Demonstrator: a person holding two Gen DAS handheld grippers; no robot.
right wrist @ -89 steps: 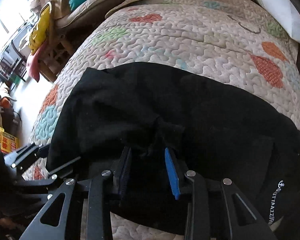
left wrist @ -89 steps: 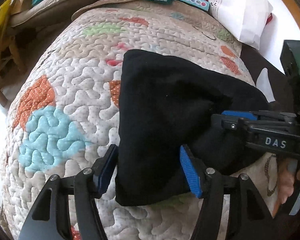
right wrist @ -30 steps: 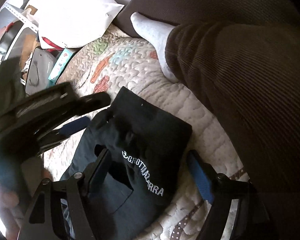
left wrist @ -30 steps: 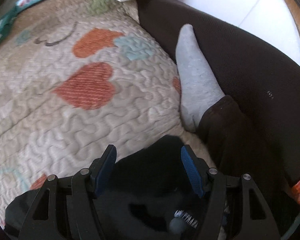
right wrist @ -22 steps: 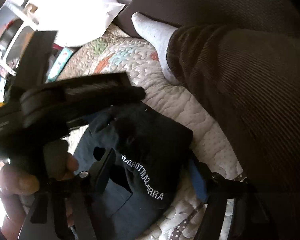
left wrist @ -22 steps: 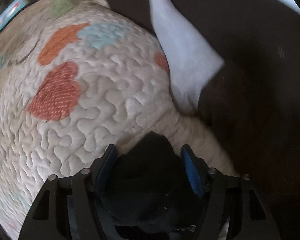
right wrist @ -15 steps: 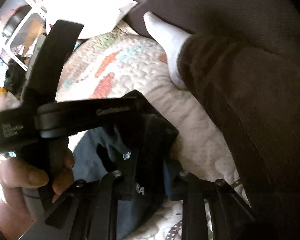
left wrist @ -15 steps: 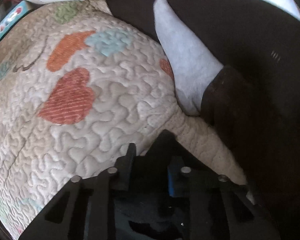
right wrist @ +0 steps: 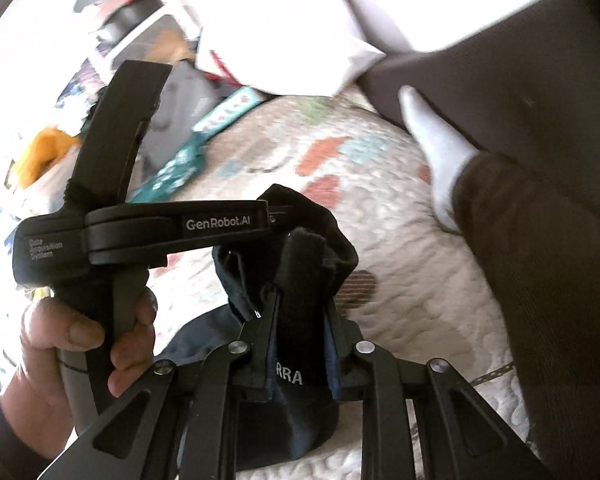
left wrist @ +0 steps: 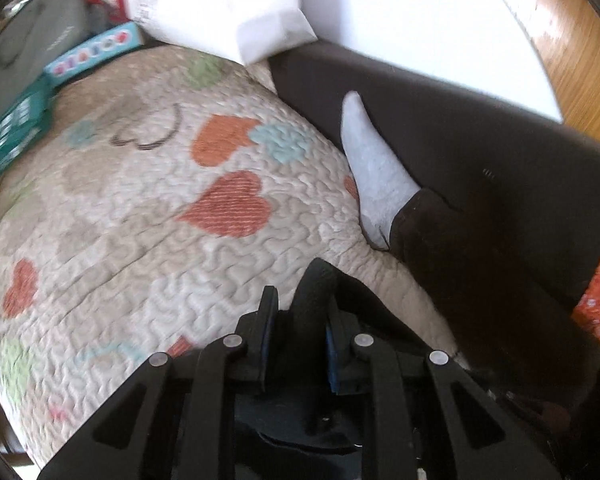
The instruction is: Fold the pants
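Both claws, left (left wrist: pixel 298 334) and right (right wrist: pixel 300 334), clamp bunched edges of the black pants (right wrist: pixel 300 264), raised above the quilted bed (left wrist: pixel 140 240); soft, light, limp cloth, best gripped at corners.

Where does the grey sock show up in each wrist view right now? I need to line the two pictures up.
Left wrist view: the grey sock is right of centre, toe up, lying along the right edge of the quilt against the dark seat.
Right wrist view: the sock is upper right, toe up-left, at the same quilt edge.
Shared landmark: the white bag above the quilt's far end in both.
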